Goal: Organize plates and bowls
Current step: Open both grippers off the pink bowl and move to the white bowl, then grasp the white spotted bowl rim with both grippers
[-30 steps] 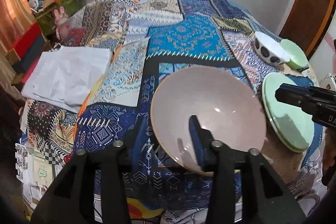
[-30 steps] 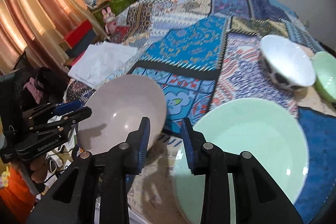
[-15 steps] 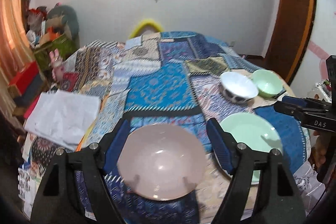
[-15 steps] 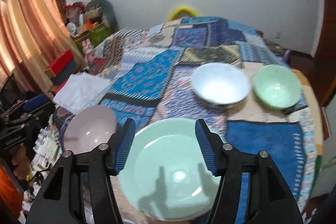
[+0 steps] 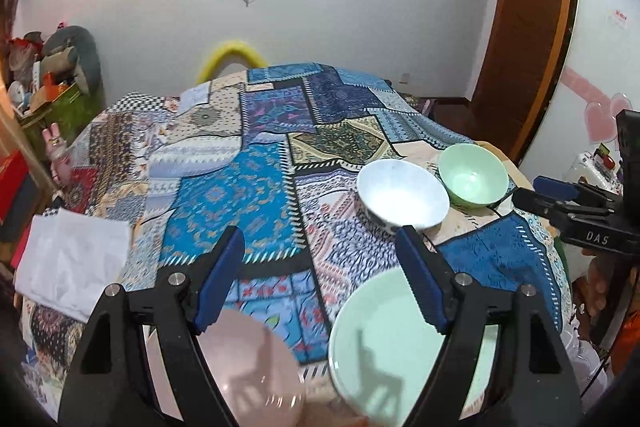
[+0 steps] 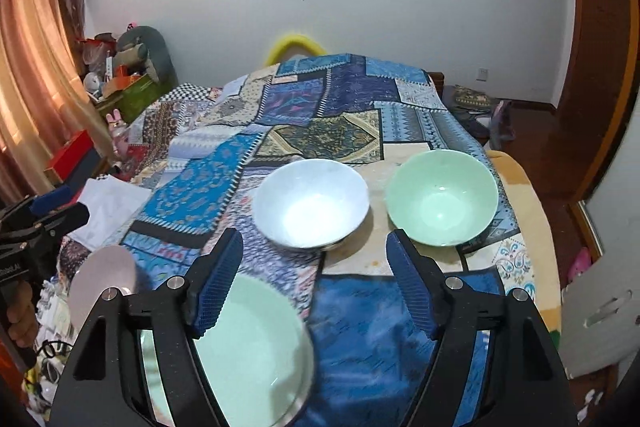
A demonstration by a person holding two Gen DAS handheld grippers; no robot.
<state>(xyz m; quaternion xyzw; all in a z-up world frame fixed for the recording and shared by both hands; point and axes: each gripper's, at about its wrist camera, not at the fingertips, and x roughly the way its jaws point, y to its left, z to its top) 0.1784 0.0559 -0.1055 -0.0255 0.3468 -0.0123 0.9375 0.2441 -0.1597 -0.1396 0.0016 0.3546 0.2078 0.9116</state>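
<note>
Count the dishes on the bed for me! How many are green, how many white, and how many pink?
Green: 2, the green plate and the green bowl
White: 1, the white bowl
Pink: 1, the pink plate
Total: 4 dishes

Mint-green plate [image 6: 256, 347], pink plate [image 5: 256, 367] — blue patchwork cloth [image 5: 248, 187]
</note>
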